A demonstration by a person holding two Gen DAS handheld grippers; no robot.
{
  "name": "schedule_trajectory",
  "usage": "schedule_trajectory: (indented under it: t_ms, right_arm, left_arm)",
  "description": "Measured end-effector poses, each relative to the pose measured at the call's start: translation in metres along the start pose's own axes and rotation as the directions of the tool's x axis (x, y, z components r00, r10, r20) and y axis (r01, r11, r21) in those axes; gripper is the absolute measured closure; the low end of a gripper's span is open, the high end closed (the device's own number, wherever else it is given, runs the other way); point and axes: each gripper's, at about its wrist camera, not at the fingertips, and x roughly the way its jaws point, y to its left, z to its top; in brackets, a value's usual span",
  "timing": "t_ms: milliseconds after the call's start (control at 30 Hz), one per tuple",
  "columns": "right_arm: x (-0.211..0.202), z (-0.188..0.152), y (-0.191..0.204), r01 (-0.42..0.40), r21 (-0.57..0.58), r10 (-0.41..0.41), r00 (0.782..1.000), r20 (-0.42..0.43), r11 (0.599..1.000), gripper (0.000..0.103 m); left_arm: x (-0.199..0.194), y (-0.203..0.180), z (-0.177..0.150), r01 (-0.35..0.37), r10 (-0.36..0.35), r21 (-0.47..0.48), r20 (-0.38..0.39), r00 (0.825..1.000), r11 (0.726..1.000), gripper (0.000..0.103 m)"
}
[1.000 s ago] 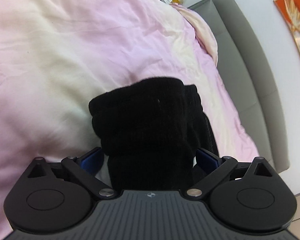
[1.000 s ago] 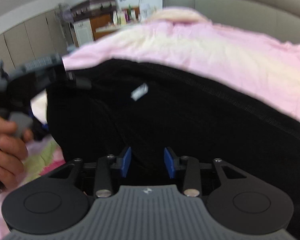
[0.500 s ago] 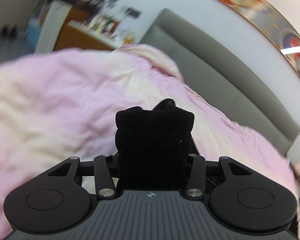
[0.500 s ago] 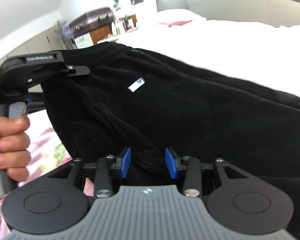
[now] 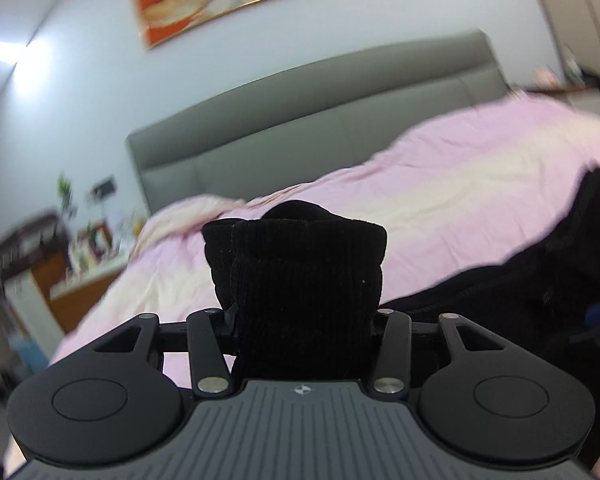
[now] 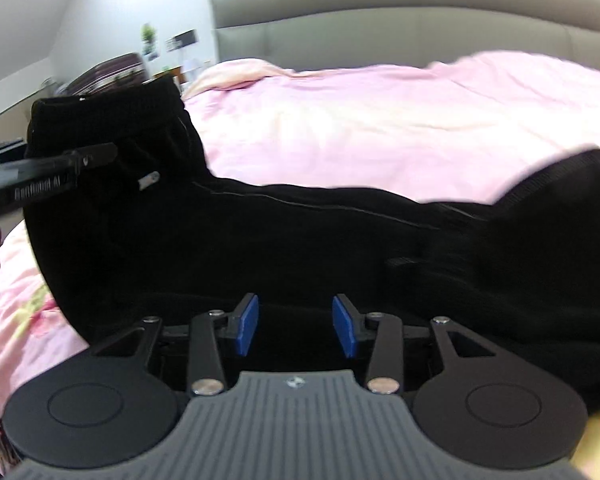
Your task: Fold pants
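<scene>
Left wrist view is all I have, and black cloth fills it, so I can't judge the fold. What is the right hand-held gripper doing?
Observer: The right hand-held gripper sits low against the pants, blue pads apart; I cannot confirm a pinch.
Operator: How do the pants lie?
Observer: They span sideways from the waistband, held high by the left hand-held gripper, above the pink duvet.
Operator: Any landmark on them?
Observer: A white tag shows just below the waistband.
</scene>
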Motion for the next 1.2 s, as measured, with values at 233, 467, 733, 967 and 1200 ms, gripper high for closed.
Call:
schedule_trajectory:
  t_ms: [233,467,733,967,1200]
  right_arm:
    - [-0.009,-0.003,-0.017,0.007,-0.020,-0.006,0.999,0.034,1.000,0.067]
    - [-0.006,-0.009,-0.027,0.020,-0.073,-0.021,1.000,-0.004,0.997,0.069]
    - [0.007,-0.005,-0.030,-0.011,-0.043,0.010,1.000,-0.026,0.999,0.068]
    - [-0.006,0.003,-0.032,-0.065,0.038,0.064,0.998,0.017,0.997,0.056]
    - [0.001,0.031,-0.014,-0.152,0.101,0.147,0.988,0.048,0.983,0.050]
  left_arm:
    - [0.029,-0.090,-0.020,0.107,-0.079,0.256,-0.115,0.990,0.961,0.049]
    - [0.046,-0.111,-0.061,0.238,-0.181,0.283,-0.212,0.960,0.929,0.038]
    - [0.023,-0.055,-0.041,0.357,-0.346,0.006,-0.236,0.908,0.934,0.017]
    - [-0.009,0.058,-0.048,0.344,-0.421,-0.422,-0.104,0.901,0.839,0.006]
    - [0.033,0.126,-0.114,0.091,-0.410,-0.700,-0.303,0.860,0.709,0.013]
